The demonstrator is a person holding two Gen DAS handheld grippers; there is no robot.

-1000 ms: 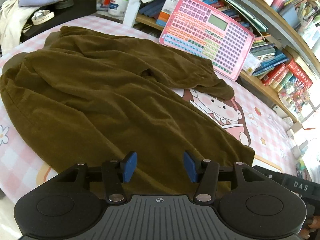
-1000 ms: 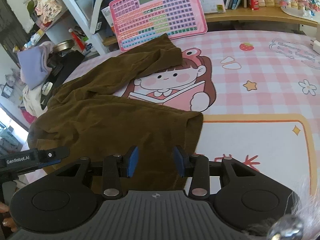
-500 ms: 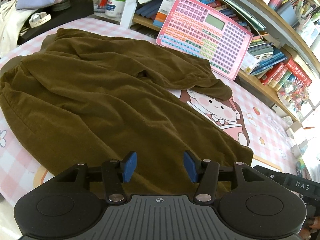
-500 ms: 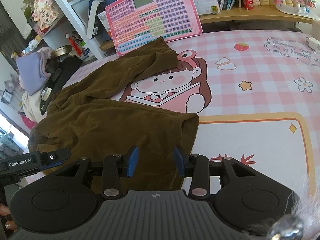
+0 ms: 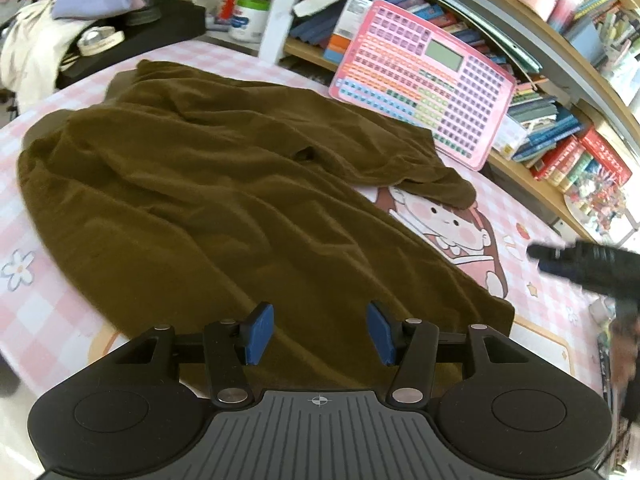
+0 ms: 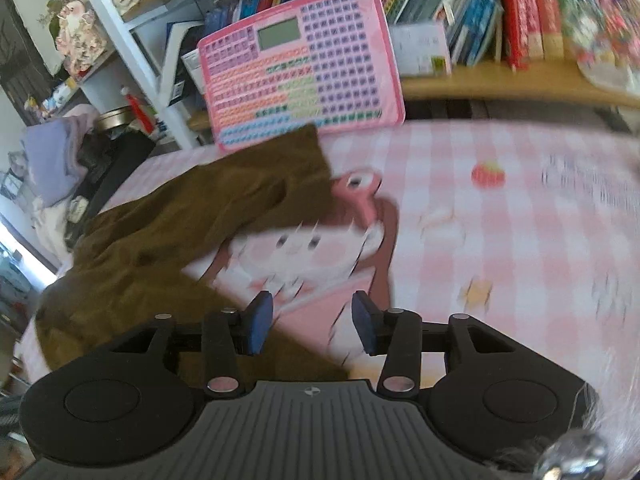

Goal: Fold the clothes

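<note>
A pair of olive-brown trousers lies spread on the pink checked table cover, its two legs reaching toward the right. My left gripper hangs open over the hem of the near leg, nothing between its blue pads. In the right wrist view the far leg's end lies on the cartoon girl print. My right gripper is above that print with its jaws opening and nothing between them. The right gripper also shows as a blurred black shape at the right of the left wrist view.
A pink button board leans against the bookshelf behind the table. A black box with clothes piled on it sits at the far left. A white jar stands near the shelf post.
My right gripper has swept forward across the table toward the far trouser leg, and its view is now blurred. It has come into the left wrist view. The left gripper has hardly moved.
</note>
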